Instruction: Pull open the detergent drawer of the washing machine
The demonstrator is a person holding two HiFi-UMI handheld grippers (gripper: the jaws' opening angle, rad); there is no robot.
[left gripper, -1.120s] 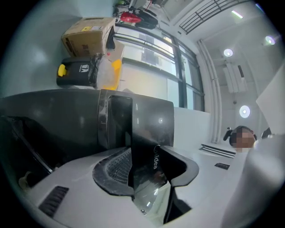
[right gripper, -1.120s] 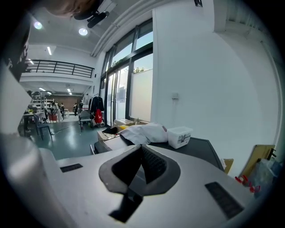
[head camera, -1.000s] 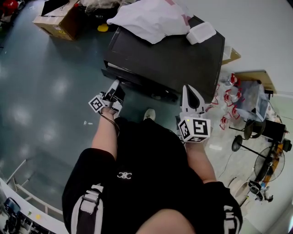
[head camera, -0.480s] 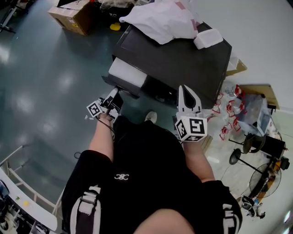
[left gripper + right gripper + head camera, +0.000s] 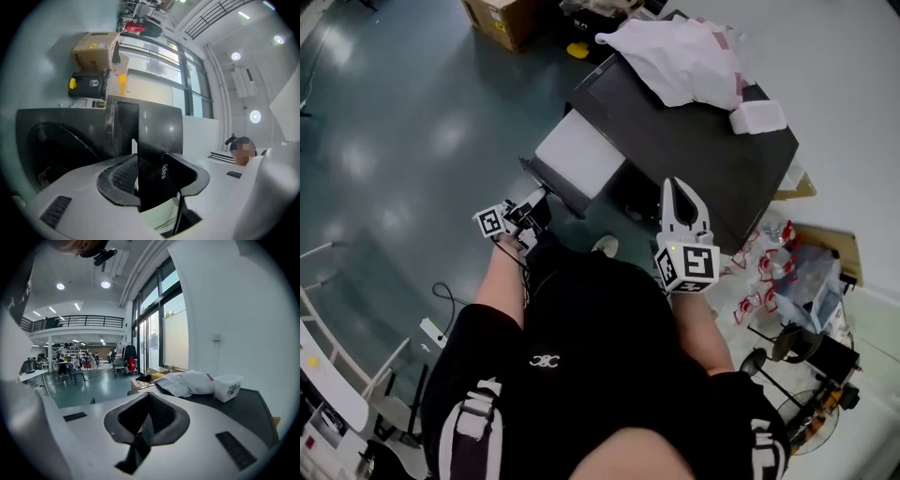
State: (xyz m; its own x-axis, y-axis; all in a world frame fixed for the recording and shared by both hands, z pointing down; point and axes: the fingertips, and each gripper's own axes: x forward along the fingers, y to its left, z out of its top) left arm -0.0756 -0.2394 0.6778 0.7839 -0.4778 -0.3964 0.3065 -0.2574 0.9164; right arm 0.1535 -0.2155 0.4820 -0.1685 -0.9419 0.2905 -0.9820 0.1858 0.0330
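Head view: a grey-green floor [image 5: 394, 141], a dark washing machine [image 5: 703, 141], its drawer [image 5: 578, 155] pulled well out. Left gripper view: the left gripper [image 5: 154, 180] has its fingers clamped on the drawer's dark front. Right gripper view: the right gripper [image 5: 140, 430] has its fingers closed, holding nothing. A slanted pull may jam the drawer or loosen the grip.

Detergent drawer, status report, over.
Left gripper clamped on detergent drawer. Drawer pulled out. Right gripper shut, empty. Nothing in the way.
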